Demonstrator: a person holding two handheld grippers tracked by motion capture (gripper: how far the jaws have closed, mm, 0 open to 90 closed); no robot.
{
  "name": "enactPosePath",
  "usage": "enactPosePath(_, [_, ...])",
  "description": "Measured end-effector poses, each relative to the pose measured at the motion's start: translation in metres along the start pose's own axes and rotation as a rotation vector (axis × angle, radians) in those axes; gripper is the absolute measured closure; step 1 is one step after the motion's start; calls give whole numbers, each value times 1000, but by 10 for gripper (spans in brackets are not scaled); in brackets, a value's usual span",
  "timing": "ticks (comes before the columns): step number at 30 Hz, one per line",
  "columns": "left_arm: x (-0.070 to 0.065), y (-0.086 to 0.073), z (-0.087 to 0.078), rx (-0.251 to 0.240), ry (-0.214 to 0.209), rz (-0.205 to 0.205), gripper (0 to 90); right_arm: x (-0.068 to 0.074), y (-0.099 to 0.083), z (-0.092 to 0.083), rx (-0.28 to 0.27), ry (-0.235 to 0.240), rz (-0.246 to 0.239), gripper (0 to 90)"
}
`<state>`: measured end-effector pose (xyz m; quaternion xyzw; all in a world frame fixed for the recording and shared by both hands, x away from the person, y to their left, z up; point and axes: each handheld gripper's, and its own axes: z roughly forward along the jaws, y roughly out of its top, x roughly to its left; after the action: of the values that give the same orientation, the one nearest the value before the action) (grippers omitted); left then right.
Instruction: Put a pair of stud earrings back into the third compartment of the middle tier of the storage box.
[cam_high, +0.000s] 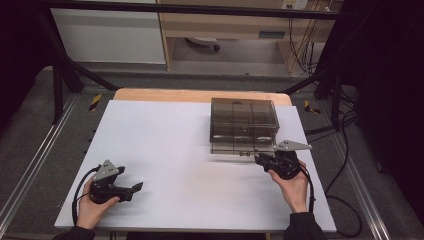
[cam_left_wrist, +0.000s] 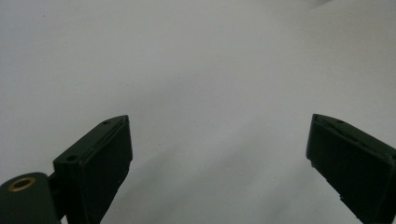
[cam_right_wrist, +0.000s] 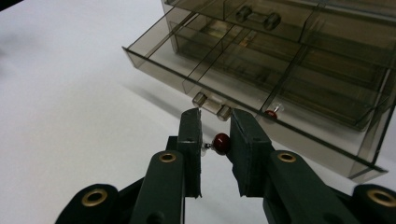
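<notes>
The right gripper (cam_right_wrist: 215, 135) pinched a red bead (cam_right_wrist: 221, 143) between its fingers at the organizer's (cam_high: 243, 125) five o'clock; the left gripper's (cam_left_wrist: 219, 158) fingers stood spread above the bench (cam_high: 165, 150).

Beyond the jaws, a white table top (cam_high: 165, 150) with a pale wooden edge (cam_high: 165, 95) at its far side. Past that, grey floor (cam_high: 200, 80), then a white cabinet front (cam_high: 107, 35) to the far left and a light wooden shelf unit (cam_high: 225, 25) beside it. Tangled cables (cam_high: 302, 45) hanging at the far right. Black frame bars (cam_high: 65, 65) slanting down on both sides, metal rails (cam_high: 30, 165) along the floor. Dim room, dark at the edges.
</notes>
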<state>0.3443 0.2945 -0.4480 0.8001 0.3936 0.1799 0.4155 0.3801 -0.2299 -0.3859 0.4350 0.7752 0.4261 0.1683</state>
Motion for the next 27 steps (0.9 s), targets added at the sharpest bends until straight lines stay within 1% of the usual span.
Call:
enactPosePath(6, [0, 0, 0, -1, 0, -1, 65, -5, 8, 0, -7, -17, 3, 748])
enactPosePath(7, [0, 0, 0, 0, 0, -2, 65, -5, 9, 0, -8, -20, 13, 748])
enactPosePath(8, [0, 0, 0, 0, 0, -2, 65, -7, 11, 0, -12, -23, 9, 748])
enactPosePath(15, [0, 0, 0, 2, 2, 1, 65, -15, 19, 2, -17, -50, 22, 748])
enactPosePath(17, [0, 0, 0, 1, 1, 1, 65, -18, 22, 4, -16, -57, 31, 748])
enactPosePath(20, [0, 0, 0, 0, 2, 0, 65, -22, 24, 9, -15, -67, 32, 748])
enactPosePath(24, [0, 0, 1, 2, 3, 0, 65, -27, 26, 14, -12, -80, 49, 748])
enactPosePath(27, [0, 0, 1, 2, 2, 1, 65, -33, 26, 20, 1, -95, 56, 748])
